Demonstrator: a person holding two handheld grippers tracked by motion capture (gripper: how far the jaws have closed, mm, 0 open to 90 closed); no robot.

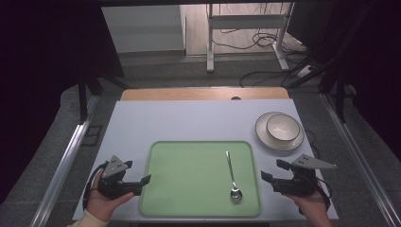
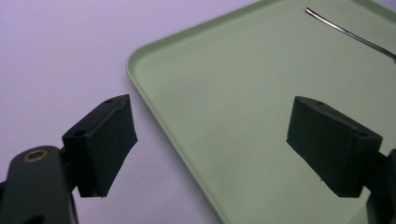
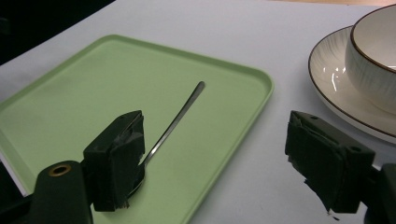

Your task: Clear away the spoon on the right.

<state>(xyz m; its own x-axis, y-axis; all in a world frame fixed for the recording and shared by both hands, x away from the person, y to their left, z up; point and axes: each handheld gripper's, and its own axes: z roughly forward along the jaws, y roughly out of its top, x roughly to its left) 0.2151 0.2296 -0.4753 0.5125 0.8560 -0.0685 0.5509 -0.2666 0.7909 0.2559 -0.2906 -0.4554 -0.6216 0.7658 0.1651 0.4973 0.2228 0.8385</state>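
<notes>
While two grippers hover wide open and empty, the left gripper (image 1: 142,181) just left of the one green tray (image 1: 189,161), that tray holds one spoon (image 1: 232,177) right of centre, the right gripper (image 1: 270,172) beside its right edge, one bowl (image 1: 282,127) on one saucer (image 1: 265,137) beyond.

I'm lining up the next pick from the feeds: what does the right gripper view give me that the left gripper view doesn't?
Right gripper view: the bowl standing on its plate, the spoon's handle in full, and the right tool open, with one jaw in front of the spoon's bowl end.
Left gripper view: the left tool open over the tray's near corner, and just part of the spoon handle.
Both: the green tray on the white table.
</notes>
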